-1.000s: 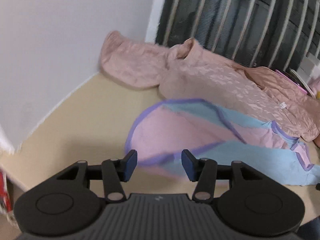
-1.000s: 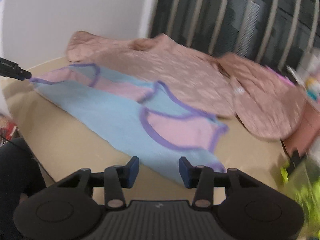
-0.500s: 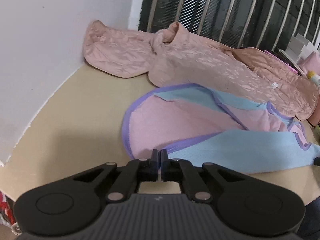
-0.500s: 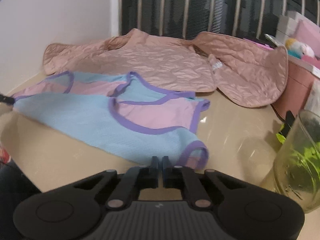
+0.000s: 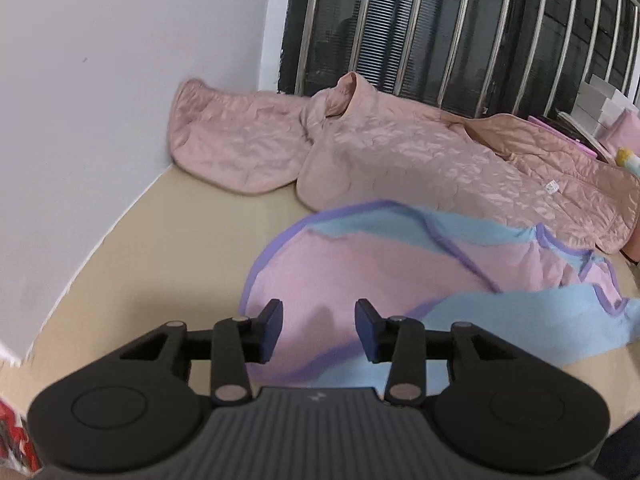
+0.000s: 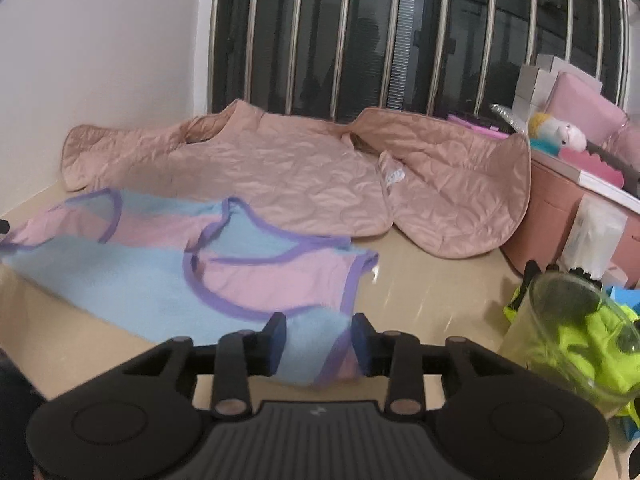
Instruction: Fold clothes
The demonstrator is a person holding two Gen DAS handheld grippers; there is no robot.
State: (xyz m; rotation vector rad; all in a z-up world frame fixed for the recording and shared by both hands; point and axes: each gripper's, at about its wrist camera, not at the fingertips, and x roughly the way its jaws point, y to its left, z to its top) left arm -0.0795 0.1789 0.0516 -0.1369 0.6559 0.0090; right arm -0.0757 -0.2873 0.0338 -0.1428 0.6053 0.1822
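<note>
A small sleeveless top [image 5: 400,264] in pink and light blue with purple trim lies spread on the beige tabletop [image 5: 160,260]. My left gripper [image 5: 319,326] hovers over its near rounded hem; the jaws are opening, with pink cloth showing in the gap and neither pad pressing on it. In the right wrist view the same top [image 6: 140,280] stretches to the left. My right gripper [image 6: 319,340] stands at its near shoulder corner, jaws opening, and the blue and purple corner lies loose between the pads. A pink quilted jacket [image 6: 280,172] is spread behind the top.
A white wall [image 5: 100,100] borders the table on the left, and a barred dark window [image 6: 360,40] runs along the back. At the right stand a glass cup [image 6: 576,336] with neon-green stuff, a pink box [image 6: 560,200] and a plush toy [image 6: 556,132].
Both grippers stood open a second ago, were shut at the top's near edge half a second ago, and stand open again now. The cloth edge lies between each pair of jaws.
</note>
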